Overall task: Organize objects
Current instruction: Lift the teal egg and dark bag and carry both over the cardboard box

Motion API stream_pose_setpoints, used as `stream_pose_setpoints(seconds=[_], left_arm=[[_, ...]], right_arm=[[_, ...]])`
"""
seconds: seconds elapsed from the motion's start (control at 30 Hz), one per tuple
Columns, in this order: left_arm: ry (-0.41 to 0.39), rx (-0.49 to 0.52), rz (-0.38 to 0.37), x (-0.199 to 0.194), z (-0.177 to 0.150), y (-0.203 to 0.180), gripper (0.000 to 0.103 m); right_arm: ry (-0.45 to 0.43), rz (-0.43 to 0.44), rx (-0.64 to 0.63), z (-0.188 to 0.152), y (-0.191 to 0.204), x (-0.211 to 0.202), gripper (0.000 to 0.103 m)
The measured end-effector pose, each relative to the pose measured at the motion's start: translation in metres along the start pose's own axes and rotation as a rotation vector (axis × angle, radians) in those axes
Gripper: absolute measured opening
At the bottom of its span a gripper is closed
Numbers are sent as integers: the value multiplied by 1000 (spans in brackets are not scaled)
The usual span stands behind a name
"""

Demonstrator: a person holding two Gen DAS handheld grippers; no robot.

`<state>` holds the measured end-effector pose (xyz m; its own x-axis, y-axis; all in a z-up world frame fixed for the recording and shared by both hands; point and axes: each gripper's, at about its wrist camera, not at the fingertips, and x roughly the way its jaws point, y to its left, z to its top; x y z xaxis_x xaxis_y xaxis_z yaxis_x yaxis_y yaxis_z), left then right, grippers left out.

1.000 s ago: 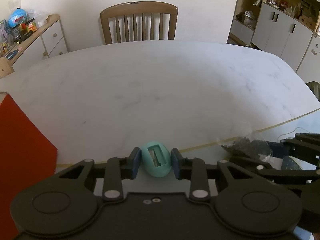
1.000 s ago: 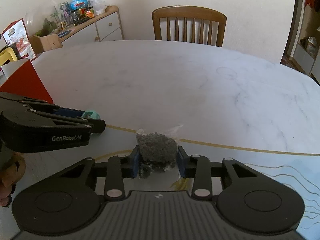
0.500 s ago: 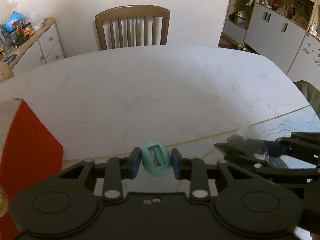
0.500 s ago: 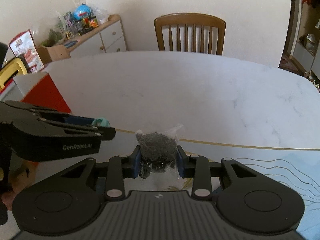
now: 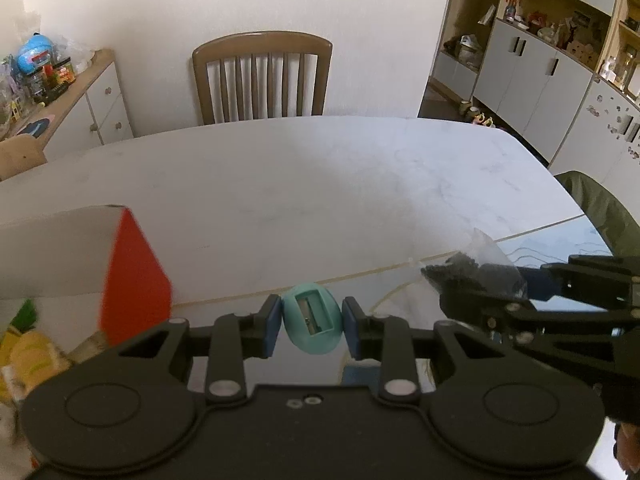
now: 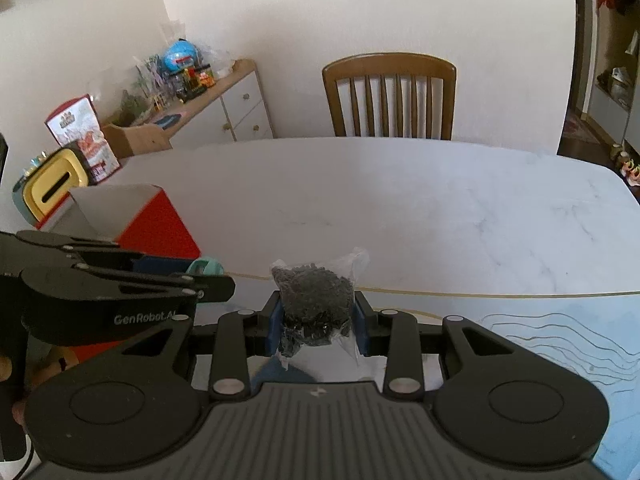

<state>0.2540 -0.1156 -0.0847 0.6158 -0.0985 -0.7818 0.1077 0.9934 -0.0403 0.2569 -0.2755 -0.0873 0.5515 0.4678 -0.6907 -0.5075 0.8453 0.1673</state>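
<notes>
Here, the left hand-held gripper (image 5: 312,326), clamping the teal sharpener (image 5: 312,323), is lying nearer the red box (image 6: 132,216) at the tabletop's (image 6: 400,200) left edge than the right hand-held gripper (image 6: 318,320), which is gripping the pellet bag (image 6: 316,304).

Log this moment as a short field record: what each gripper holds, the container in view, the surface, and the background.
left gripper: shut on teal egg-shaped pencil sharpener, blade slot facing camera
right gripper: shut on clear bag of dark granules
container: open red box, white inside, left of both grippers
surface: white marble table, with patterned mat at near edge
background: wooden chair at far side; sideboard with clutter
</notes>
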Motion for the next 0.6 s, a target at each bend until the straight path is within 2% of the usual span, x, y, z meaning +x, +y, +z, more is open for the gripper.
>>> stream_pose_setpoints(seconds=[0.27, 0.6], left_arm=[[-17, -7, -5, -37, 1, 25, 31], [-48, -14, -8, -83, -6, 71, 31]], right_arm=[[-28, 28, -21, 9, 39, -25, 34], [-52, 67, -53, 17, 97, -36, 34]])
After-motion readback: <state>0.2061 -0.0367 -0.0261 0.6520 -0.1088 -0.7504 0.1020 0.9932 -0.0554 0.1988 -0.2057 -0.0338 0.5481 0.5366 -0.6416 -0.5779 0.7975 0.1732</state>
